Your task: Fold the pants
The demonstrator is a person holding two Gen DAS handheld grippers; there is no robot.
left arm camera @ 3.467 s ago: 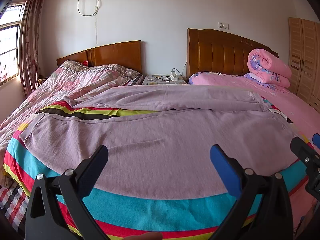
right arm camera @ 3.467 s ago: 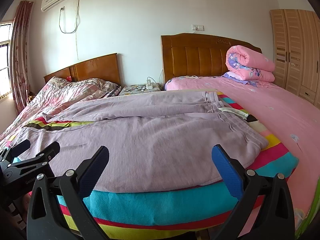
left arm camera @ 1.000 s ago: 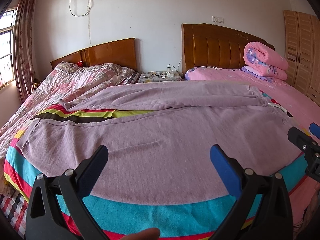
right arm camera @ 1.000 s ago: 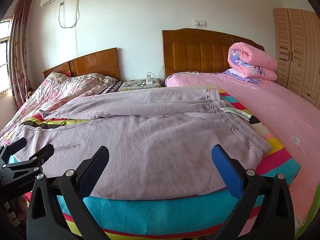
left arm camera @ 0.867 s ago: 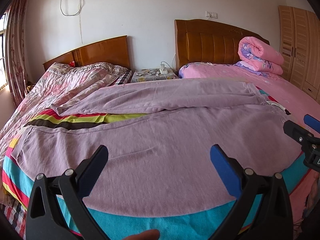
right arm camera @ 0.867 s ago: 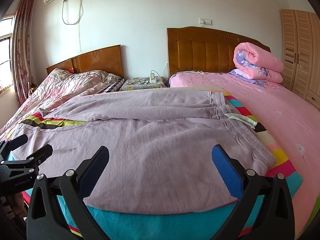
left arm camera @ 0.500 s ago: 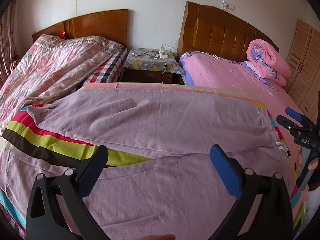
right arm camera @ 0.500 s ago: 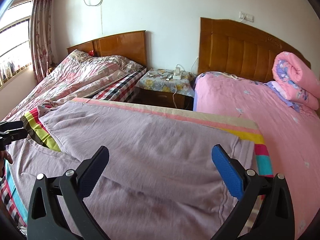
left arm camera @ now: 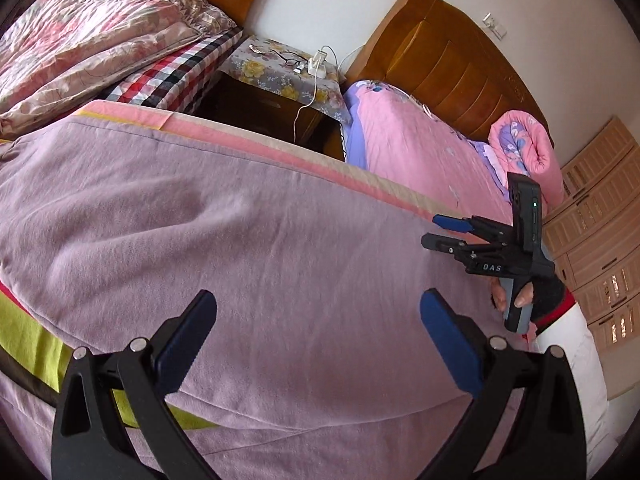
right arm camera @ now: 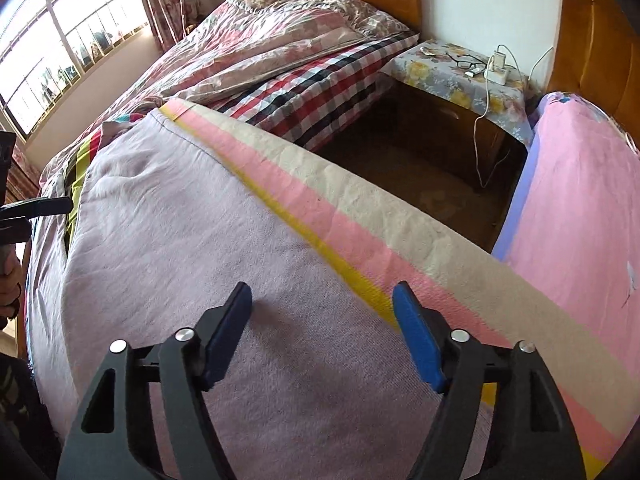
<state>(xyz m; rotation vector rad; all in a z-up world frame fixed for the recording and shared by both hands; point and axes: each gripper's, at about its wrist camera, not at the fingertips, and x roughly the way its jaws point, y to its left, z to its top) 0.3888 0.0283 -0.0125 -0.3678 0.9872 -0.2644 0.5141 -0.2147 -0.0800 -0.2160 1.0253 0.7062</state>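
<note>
1. The pants lie spread flat across the striped blanket on the bed, the far leg reaching almost to the blanket's pink and cream border. Laid out like this, the far edge is free to be picked up; judging from the pose, this is the reach before the first fold.
2. The left gripper hangs over the far leg with its jaws wide and nothing between them, no pad touching the cloth.
3. The right gripper is tilted down over the pants' far edge, just inside the blanket's yellow stripe. Its jaws have just been closing and now stand at a middling gap, with pants fabric under them but not yet pinched.
4. The pants are a soft mauve knit with a slightly fuzzy nap, limp and lying in shallow wrinkles; they would likely sag and drape once lifted.
5. The blanket under the pants looks like coarser towelling, banded in pink, cream, yellow and green.
6. Beyond the blanket's border stands a nightstand under a floral cloth.
</note>
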